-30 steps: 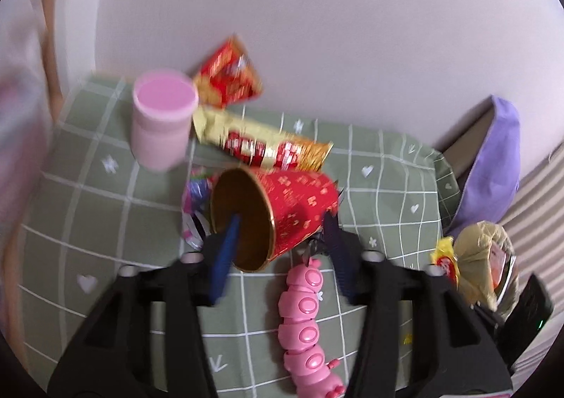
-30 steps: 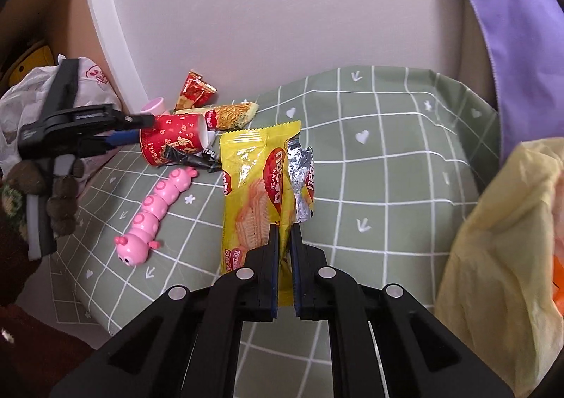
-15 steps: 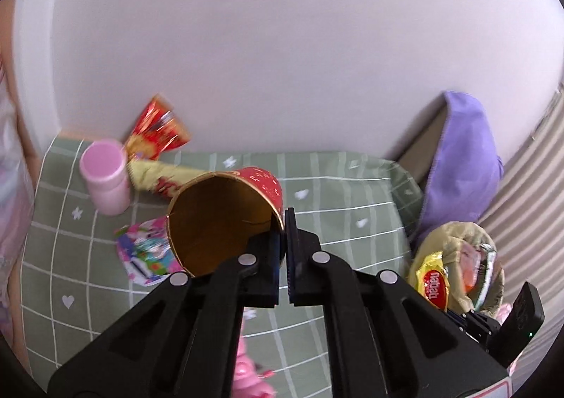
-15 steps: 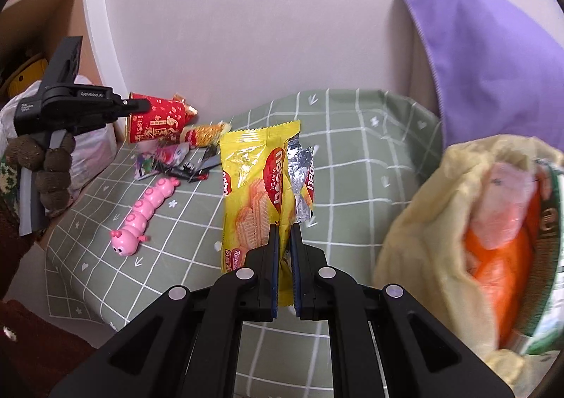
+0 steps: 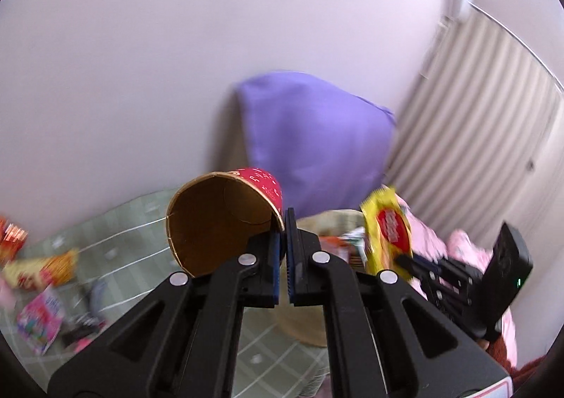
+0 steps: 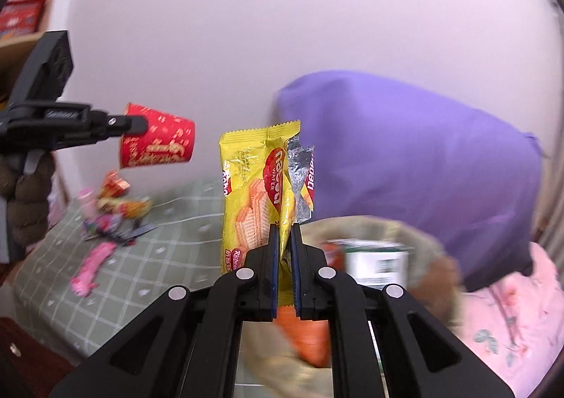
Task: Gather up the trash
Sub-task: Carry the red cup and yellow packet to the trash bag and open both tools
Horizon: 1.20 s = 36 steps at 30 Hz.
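Observation:
My left gripper is shut on the rim of a red paper cup, held up in the air with its brown inside facing the camera. In the right wrist view the same cup hangs from the left gripper at the left. My right gripper is shut on a yellow wafer wrapper, which stands upright above its fingers. The wrapper also shows in the left wrist view, over a beige trash bag. That open bag lies just beyond the right gripper, with trash inside.
A green checked tablecloth carries several wrappers and a pink caterpillar toy at the left. A purple cushion leans on the white wall behind the bag. Pink floral fabric lies at the right. A gloved hand grips the left tool.
The left gripper shut on the red cup's rim and lifted it off the table, swinging right toward the bag. The right gripper rose and carried the wrapper toward the bag.

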Available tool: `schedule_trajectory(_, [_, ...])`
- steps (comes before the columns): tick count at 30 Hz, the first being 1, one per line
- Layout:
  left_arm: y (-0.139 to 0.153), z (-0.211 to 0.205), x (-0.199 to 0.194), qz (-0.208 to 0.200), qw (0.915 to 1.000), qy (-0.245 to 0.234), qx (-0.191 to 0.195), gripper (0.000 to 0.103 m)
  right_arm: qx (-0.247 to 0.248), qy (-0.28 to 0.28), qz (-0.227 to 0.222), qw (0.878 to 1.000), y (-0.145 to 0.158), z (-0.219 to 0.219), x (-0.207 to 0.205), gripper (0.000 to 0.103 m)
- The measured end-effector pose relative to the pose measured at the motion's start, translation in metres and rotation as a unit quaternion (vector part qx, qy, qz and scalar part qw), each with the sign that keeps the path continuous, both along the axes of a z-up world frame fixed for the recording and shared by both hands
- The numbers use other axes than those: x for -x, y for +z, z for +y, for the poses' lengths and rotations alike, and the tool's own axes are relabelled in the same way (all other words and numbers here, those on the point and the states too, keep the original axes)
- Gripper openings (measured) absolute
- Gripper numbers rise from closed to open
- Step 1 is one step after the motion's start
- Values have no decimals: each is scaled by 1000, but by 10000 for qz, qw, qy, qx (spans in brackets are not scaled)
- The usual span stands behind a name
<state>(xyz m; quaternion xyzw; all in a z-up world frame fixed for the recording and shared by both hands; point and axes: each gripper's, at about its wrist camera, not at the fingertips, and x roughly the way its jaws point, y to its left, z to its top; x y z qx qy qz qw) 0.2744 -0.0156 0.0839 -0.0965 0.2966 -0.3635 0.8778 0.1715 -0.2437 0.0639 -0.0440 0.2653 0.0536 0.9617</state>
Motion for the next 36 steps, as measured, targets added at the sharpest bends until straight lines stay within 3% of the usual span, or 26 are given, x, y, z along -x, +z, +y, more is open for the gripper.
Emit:
schedule_trajectory(6, [13, -66, 21, -357, 9955, -818, -310, 3, 80, -730, -182, 9971, 15, -46, 18, 8])
schedule_trajectory(11, [11, -100, 30, -350, 9909, -1220, -441, 3, 48, -1084, -221, 9938, 15, -69, 32, 8])
schedule_trajectory(16, [-3, -120, 25, 18, 9867, -1580, -386, 3, 63, -1373, -215, 9903, 17, -88, 40, 8])
schedule_trajectory(22, [-50, -170, 12, 800, 9657, -2407, -563, 3, 74, -1622, -53, 9867, 12, -106, 47, 8])
schedule_trajectory(25, [-71, -205, 4, 921, 9602, -2470, -920, 3, 90, -1596, 140, 9870, 3, -107, 43, 8])
schedule_trajectory(30, [-101, -240, -16, 661, 9602, -2040, -1791, 3, 22, -1438, 539, 9881, -22, -109, 21, 8])
schedule_trajectory(36, [-118, -226, -20, 884, 9574, -2026, -1855, 3, 338, -1150, 972, 9880, -50, -93, -6, 8])
